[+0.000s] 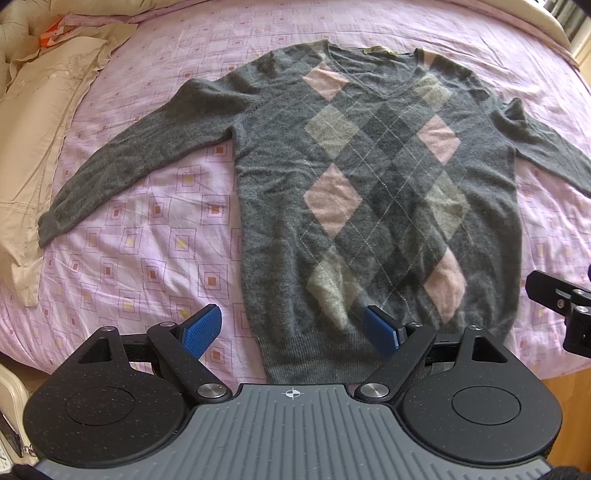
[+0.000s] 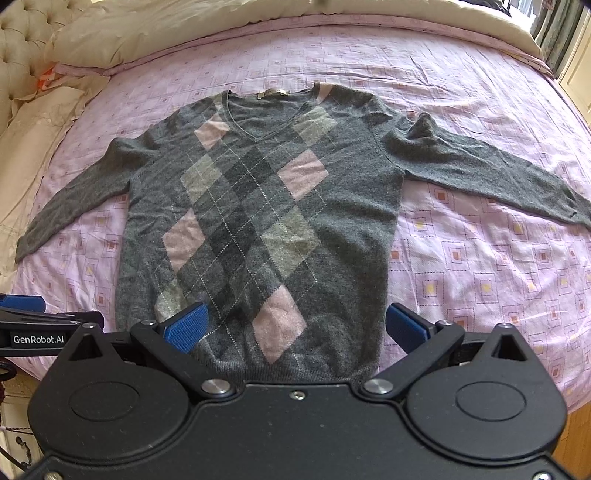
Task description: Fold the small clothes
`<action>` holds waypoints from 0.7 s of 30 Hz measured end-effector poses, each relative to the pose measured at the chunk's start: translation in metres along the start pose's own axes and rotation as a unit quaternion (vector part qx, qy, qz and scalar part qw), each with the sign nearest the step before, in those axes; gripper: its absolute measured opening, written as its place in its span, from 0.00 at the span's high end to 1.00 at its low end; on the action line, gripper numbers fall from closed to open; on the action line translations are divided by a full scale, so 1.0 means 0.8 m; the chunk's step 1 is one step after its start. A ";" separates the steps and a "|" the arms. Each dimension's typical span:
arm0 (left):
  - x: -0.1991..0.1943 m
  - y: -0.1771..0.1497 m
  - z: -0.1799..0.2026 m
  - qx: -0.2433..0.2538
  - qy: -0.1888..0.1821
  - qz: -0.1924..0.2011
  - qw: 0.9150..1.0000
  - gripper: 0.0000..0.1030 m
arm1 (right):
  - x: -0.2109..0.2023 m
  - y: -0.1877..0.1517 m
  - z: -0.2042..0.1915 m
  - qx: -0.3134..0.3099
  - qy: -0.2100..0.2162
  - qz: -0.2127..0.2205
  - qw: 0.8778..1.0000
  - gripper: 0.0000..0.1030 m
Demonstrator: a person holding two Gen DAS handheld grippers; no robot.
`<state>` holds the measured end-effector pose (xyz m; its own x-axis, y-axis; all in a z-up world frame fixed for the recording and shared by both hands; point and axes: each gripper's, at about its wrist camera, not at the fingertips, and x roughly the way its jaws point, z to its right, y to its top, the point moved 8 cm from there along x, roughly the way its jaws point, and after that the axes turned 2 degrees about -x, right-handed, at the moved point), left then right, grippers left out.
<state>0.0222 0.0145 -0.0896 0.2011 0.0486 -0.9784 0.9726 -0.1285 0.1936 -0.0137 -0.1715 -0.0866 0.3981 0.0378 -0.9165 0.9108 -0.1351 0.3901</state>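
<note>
In the left wrist view we see a pink patterned bedsheet (image 1: 155, 229) with a grey argyle sweater (image 1: 369, 184) spread flat at centre, and a beige shirt (image 1: 48, 110) at upper left. Our left tool (image 1: 293, 325) hovers spread over the hem.

In the right wrist view, a cream pillow (image 2: 147, 33) lies at top; our right tool (image 2: 295, 326) is spread at the bottom, over the hem.

I can read only one name. In my right wrist view, white letters say "GenRobot.AI" on the black side of the left gripper (image 2: 22, 314), at the near left edge. In my left wrist view, a small white cross-in-a-circle sign sits on the grey ribbed plate (image 1: 293, 424) of that gripper, near the middle. The sweater (image 2: 258, 206) has a small tan tag (image 2: 271, 93) at its far collar, but I cannot read it.
</note>
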 end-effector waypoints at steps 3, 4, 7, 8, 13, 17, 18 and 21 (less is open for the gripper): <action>0.002 0.000 0.001 0.002 -0.001 -0.003 1.000 0.19 | 0.000 0.000 0.000 0.000 0.000 -0.001 1.000 0.01; 0.002 0.000 0.001 0.003 -0.001 -0.004 1.000 0.19 | 0.001 0.000 0.000 0.000 0.000 -0.001 1.000 0.01; 0.003 0.001 0.002 0.006 -0.002 -0.006 1.000 0.19 | 0.002 0.001 0.000 -0.001 -0.004 -0.001 1.000 0.01; 0.003 0.001 0.003 0.006 -0.002 -0.006 1.000 0.19 | 0.002 0.001 0.000 -0.001 -0.005 0.000 1.000 0.01; 0.005 0.002 0.008 0.010 -0.004 -0.009 1.000 0.19 | 0.002 0.002 0.000 -0.002 -0.005 -0.001 1.000 0.01; 0.002 0.005 0.015 0.017 -0.009 -0.004 1.000 0.19 | 0.003 0.003 0.005 0.000 -0.009 0.001 1.000 0.01; 0.002 0.006 0.018 0.021 -0.009 -0.002 1.000 0.19 | 0.002 0.003 0.007 0.000 -0.010 0.002 1.000 0.01; -0.001 0.007 0.029 0.033 -0.015 0.003 0.999 0.19 | -0.002 0.002 0.014 0.007 -0.017 0.009 1.000 0.01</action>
<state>0.0249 -0.0090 -0.0897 0.2024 0.0172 -0.9792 0.9613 -0.1944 0.1953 -0.0139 -0.1826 -0.0851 0.4096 0.0007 -0.9123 0.9020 -0.1497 0.4049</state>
